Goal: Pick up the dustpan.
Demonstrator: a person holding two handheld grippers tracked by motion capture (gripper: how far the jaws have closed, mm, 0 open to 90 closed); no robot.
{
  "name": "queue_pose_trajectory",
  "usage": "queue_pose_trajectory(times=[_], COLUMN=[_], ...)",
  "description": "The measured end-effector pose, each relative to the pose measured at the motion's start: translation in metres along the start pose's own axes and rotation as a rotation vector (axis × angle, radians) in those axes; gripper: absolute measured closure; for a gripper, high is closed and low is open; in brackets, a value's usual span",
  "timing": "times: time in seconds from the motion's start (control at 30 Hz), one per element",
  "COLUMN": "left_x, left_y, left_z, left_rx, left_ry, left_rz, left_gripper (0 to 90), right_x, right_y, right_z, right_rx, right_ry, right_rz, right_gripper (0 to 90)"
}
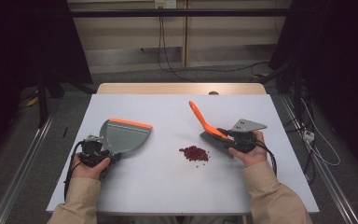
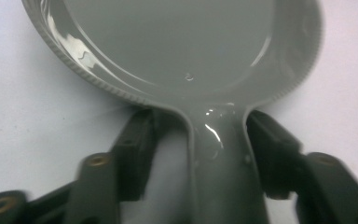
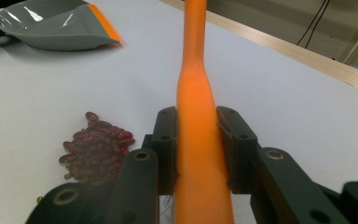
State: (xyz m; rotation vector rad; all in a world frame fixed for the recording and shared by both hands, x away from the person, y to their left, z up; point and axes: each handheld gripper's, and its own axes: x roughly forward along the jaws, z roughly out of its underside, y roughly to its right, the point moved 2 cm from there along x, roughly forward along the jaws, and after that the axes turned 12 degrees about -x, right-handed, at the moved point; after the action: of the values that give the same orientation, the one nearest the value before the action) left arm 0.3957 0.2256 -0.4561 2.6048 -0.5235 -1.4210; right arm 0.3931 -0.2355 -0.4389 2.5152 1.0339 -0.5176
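Observation:
A grey dustpan (image 1: 123, 135) with an orange lip lies flat on the white table, left of centre. Its handle (image 2: 223, 154) sits between the jaws of my left gripper (image 1: 106, 155); the right jaw lies against the handle, while a strip of table shows between the left jaw and it. My right gripper (image 1: 224, 135) is shut on the orange handle of a small brush (image 1: 204, 122), whose dark bristles rest on the table. A small pile of red beans (image 1: 194, 153) lies between the brush and the dustpan, also seen as beans (image 3: 95, 147) left of the right gripper's jaws.
The white table (image 1: 168, 186) has bare surface in front of and behind the beans. A wooden strip (image 1: 182, 88) runs along its far edge. Cables hang on the wall and floor beyond. The dustpan (image 3: 51, 28) shows far off in the right gripper view.

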Motion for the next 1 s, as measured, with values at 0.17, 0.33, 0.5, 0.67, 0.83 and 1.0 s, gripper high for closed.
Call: queue_pose_trajectory(times=[0.17, 0.33, 0.5, 0.67, 0.83, 1.0], left_x=[0.006, 0.003, -0.011, -0.028, -0.031, -0.028], left_y=[0.003, 0.0, 0.003, 0.015, 0.029, 0.043], left_z=[-0.006, -0.007, -0.008, -0.007, 0.0, 0.012], left_rx=[0.037, 0.077, 0.148, 0.224, 0.322, 0.411], left_ry=[-0.006, -0.005, 0.011, 0.014, -0.037, -0.098], left_rz=[-0.026, -0.012, 0.037, 0.124, 0.193, 0.253], left_gripper=[63.3, 63.8, 63.9, 63.9, 63.9, 63.8], right_x=[0.001, 0.0, -0.001, -0.002, 0.0, 0.0], right_y=[0.0, 0.0, 0.0, 0.001, 0.0, 0.0], right_z=[0.0, 0.0, -0.001, -0.001, -0.002, -0.002], right_rx=[0.0, -0.004, -0.005, 0.003, 0.005, 0.012], right_ry=[0.002, 0.006, 0.009, 0.017, 0.012, 0.006], right_rz=[-0.002, -0.001, 0.008, 0.019, 0.027, 0.043], right_gripper=[70.7, 70.7, 70.8, 70.8, 70.8, 70.8])
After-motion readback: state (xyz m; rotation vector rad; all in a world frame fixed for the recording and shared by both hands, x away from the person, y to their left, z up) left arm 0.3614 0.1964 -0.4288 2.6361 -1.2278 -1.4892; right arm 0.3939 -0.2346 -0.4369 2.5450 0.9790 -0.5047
